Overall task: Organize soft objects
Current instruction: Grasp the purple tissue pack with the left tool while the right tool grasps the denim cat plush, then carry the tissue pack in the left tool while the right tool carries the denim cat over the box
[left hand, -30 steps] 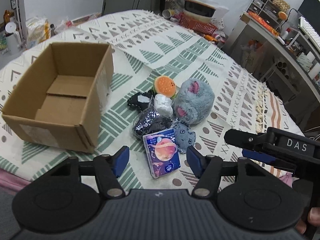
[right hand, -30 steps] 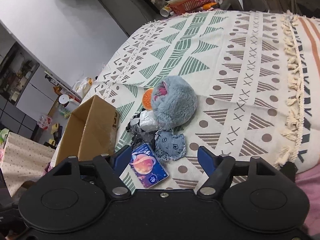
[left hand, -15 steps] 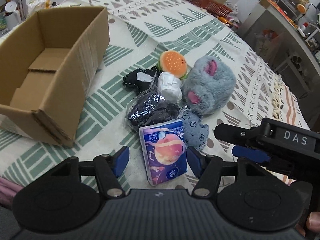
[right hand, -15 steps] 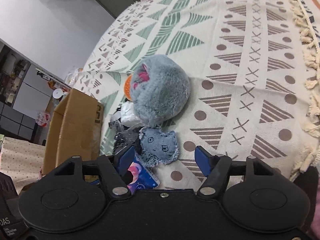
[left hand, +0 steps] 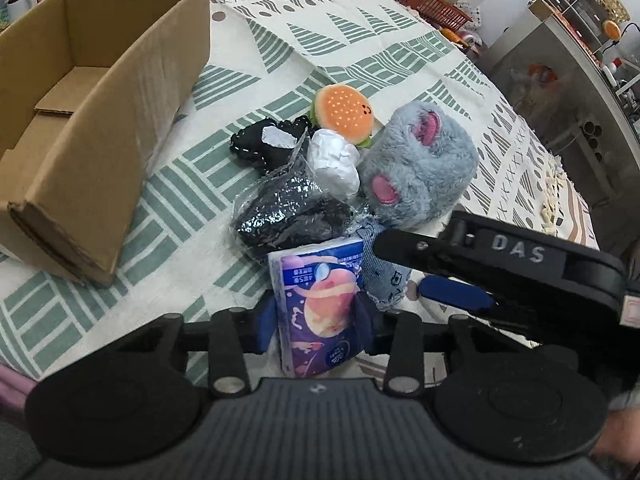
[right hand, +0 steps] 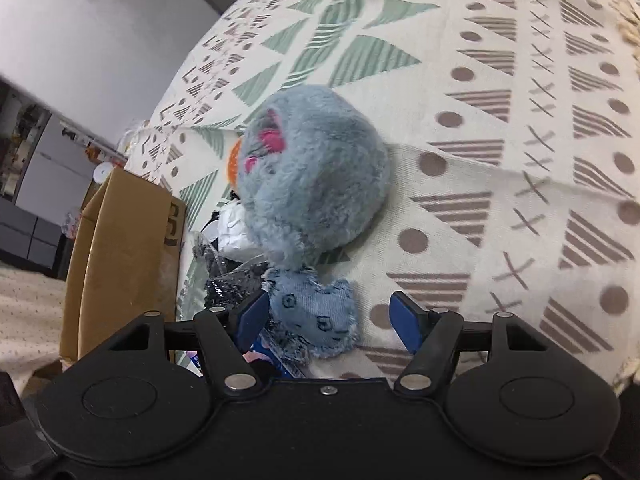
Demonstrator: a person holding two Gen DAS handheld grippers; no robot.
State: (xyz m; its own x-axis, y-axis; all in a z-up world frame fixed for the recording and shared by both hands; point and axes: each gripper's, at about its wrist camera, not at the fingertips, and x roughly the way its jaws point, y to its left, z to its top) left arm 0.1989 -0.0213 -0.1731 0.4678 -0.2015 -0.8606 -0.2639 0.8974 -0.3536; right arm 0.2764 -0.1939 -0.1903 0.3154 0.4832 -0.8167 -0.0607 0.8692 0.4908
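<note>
Both tongs have advanced: left tongs (left hand: pixel 316 316) now pinch the tissue pack (left hand: pixel 320 304); right tongs (right hand: pixel 326 316), spread, straddle the denim cat (right hand: pixel 316 316), mostly hidden in the left view.

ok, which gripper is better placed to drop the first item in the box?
Left. The left gripper already has its fingers against both sides of the tissue pack, and the box sits on its side of the pile. The right gripper is open around the denim cat, not closed.

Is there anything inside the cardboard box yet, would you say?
No, the cardboard box shows only its bare bottom flaps in the left wrist view.
</note>
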